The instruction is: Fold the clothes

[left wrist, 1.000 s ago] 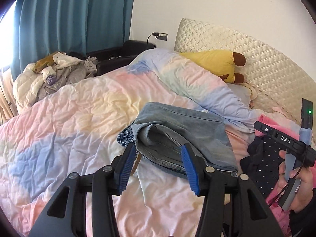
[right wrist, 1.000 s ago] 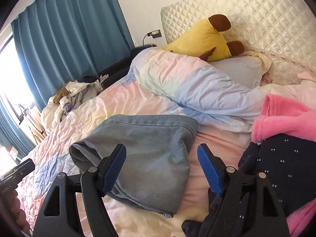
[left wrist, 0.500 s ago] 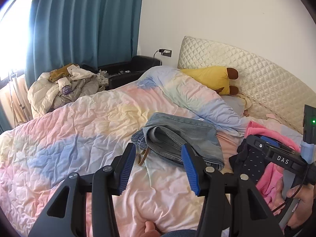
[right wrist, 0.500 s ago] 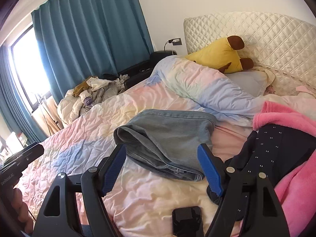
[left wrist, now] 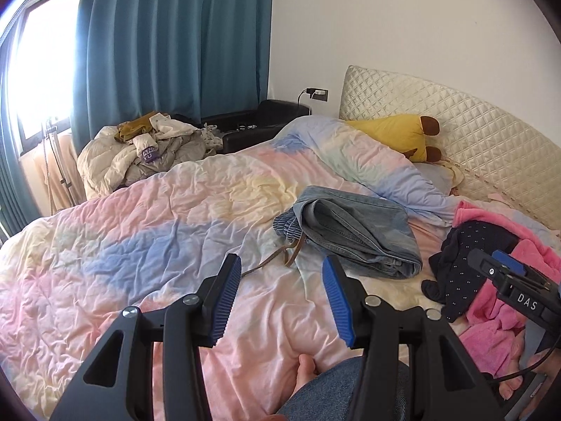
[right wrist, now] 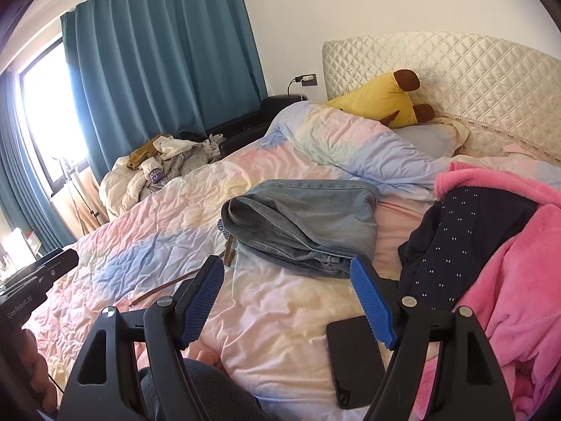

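Folded light-blue jeans point(left wrist: 354, 231) lie on the pastel duvet point(left wrist: 147, 231), with a brown belt point(left wrist: 280, 256) trailing from them; they also show in the right wrist view point(right wrist: 308, 221). A dark dotted garment point(left wrist: 470, 259) and a pink fleece point(left wrist: 505, 319) are heaped to the right, also in the right wrist view as the dotted garment point(right wrist: 455, 242) and the fleece point(right wrist: 515, 273). My left gripper point(left wrist: 282, 294) is open and empty, held back from the jeans. My right gripper point(right wrist: 287, 301) is open and empty, also short of the jeans.
A black phone point(right wrist: 354, 358) lies on the duvet by my right gripper. A yellow plush point(left wrist: 396, 133) rests against the quilted headboard point(left wrist: 473, 129). A clothes pile point(left wrist: 147, 147) sits beyond the bed by the blue curtains point(left wrist: 168, 42). My knee point(left wrist: 333, 393) is at the near edge.
Both grippers have pulled back and up from the jeans, which now lie further off. The phone and my knee have come into view. Both grippers stayed open.
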Action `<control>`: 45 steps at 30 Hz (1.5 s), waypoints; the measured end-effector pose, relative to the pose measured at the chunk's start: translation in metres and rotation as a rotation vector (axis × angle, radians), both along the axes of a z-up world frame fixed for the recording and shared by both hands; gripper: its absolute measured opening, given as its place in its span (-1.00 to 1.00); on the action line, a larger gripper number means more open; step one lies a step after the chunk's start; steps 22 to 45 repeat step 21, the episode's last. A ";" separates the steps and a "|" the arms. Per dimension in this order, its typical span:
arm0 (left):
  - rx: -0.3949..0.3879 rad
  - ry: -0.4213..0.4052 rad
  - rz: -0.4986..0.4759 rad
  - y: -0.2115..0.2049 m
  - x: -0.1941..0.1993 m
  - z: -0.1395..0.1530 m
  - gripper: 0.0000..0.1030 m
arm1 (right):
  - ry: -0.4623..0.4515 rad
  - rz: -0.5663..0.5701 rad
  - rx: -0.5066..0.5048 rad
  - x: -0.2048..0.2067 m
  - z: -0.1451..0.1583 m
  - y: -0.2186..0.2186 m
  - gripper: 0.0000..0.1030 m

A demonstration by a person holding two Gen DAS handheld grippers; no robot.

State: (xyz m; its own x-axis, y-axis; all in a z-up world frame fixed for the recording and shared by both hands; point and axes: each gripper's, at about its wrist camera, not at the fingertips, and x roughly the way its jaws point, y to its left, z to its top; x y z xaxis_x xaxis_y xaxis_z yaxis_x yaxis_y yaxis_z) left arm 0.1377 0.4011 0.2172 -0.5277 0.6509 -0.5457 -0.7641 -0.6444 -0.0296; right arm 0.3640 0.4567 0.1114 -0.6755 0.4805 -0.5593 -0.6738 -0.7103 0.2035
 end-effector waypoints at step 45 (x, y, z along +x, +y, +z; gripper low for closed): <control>-0.030 -0.032 0.029 -0.009 -0.010 -0.023 -0.03 | -0.055 -0.041 0.066 -0.009 -0.005 -0.028 0.47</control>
